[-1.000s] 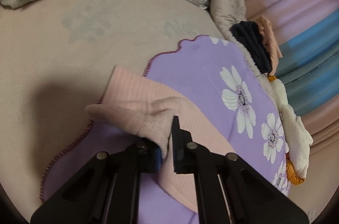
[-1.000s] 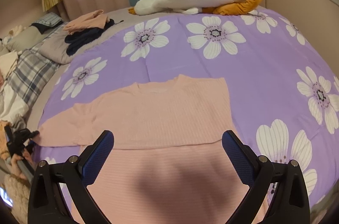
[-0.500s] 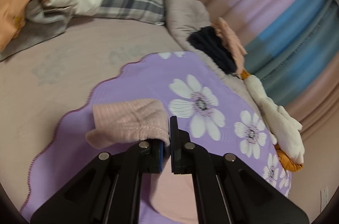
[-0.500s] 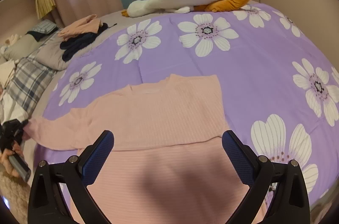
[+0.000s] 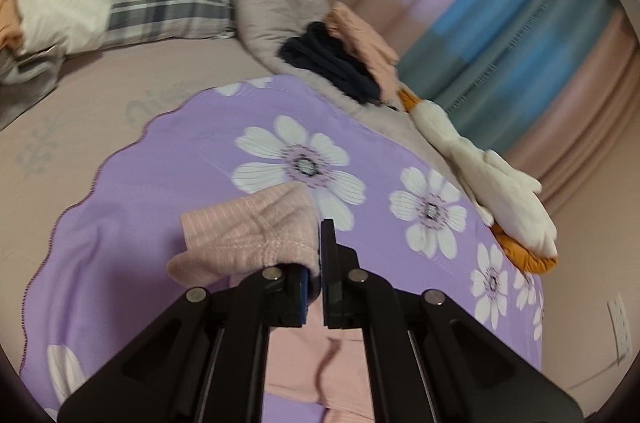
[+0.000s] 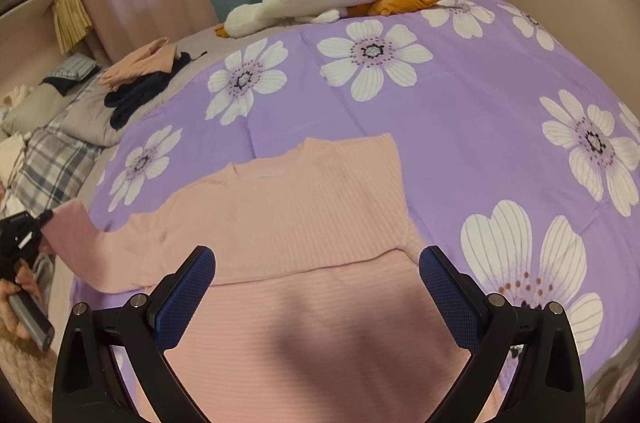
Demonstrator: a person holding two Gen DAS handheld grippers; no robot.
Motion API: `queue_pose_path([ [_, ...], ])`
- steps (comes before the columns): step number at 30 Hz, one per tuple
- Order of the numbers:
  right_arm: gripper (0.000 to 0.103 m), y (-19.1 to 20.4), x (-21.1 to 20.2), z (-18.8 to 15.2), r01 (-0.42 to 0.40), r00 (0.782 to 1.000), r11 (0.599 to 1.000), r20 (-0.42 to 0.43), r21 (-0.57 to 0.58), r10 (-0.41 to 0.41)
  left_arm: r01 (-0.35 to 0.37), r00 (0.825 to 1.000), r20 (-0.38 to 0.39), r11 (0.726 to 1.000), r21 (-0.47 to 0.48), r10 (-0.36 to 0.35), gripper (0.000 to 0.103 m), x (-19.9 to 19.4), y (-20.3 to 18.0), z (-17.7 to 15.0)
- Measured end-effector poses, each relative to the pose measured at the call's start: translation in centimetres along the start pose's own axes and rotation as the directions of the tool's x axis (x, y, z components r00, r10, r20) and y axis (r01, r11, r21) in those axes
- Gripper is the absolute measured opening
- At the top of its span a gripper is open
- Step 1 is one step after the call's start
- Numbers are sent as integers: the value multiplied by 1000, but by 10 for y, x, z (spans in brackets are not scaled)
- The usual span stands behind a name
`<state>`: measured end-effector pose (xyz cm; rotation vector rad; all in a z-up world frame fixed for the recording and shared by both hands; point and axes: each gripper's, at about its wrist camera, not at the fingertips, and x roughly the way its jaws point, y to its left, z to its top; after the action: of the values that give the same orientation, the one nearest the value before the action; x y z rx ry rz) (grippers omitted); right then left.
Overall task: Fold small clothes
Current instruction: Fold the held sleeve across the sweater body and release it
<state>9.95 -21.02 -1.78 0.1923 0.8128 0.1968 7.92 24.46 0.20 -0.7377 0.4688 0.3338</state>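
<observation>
My left tool [image 5: 320, 263] is clamped on the pink sweater's [image 6: 280, 223] sleeve cuff [image 5: 256, 235], lifted off the purple blanket [image 6: 460, 127]; my right tool [image 6: 316, 287] gapes wide, empty, above the sweater's body.

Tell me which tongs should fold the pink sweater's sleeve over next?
The left tongs, I think. They are already shut on the sleeve's cuff of the pink sweater. The right tongs hang open above the sweater's body, holding nothing.

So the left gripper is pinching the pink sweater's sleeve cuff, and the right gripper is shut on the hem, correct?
Not quite. The left gripper does pinch the pink sweater's sleeve cuff, but the right gripper is open above the hem, holding nothing, as the right wrist view shows.
</observation>
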Motion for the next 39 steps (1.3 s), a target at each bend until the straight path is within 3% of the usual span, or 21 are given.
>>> queue_pose_path([
  [9, 101, -10, -4, 0, 1, 1000, 1000, 1, 24, -1, 113, 992, -76, 984, 137, -103, 1, 5, -63, -29],
  [20, 101, -21, -6, 0, -3, 1000, 999, 1, 52, 3, 189, 973, -184, 943, 272, -142, 1, 16, -112, -75],
  [27, 101, -28, -5, -1, -3, 1000, 998, -5, 64, 3, 264, 940, -300, 905, 334, -163, 1, 30, -126, -109],
  [39, 101, -35, 2, -5, -1, 1000, 997, -28, 74, 3, 325, 865, -483, 889, 324, -140, 1, 59, -130, -175],
])
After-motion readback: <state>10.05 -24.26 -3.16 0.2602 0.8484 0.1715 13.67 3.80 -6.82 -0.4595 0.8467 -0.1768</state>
